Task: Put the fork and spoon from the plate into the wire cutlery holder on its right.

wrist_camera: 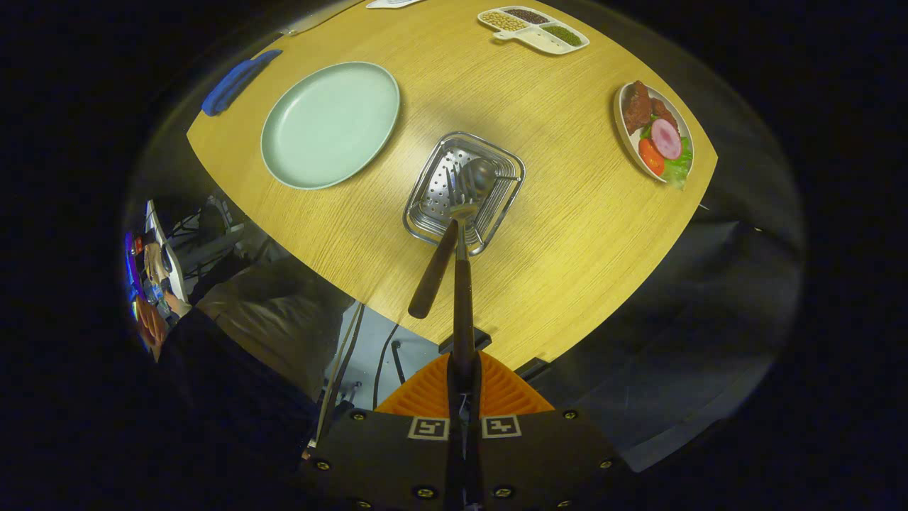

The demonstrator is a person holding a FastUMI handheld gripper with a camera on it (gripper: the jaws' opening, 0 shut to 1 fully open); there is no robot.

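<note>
Gripper [464, 369] clamped on dark handle of metal fork [462, 284], tines down inside square wire cutlery holder [464, 190]. Dark-handled spoon [454, 234] already leaning there; pale green round plate [330, 124] left of it.

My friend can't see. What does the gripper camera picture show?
The gripper, shut on a fork, holds its tines in the wire cutlery holder, beside a spoon already inside. Left of the holder lies an empty green plate.
</note>
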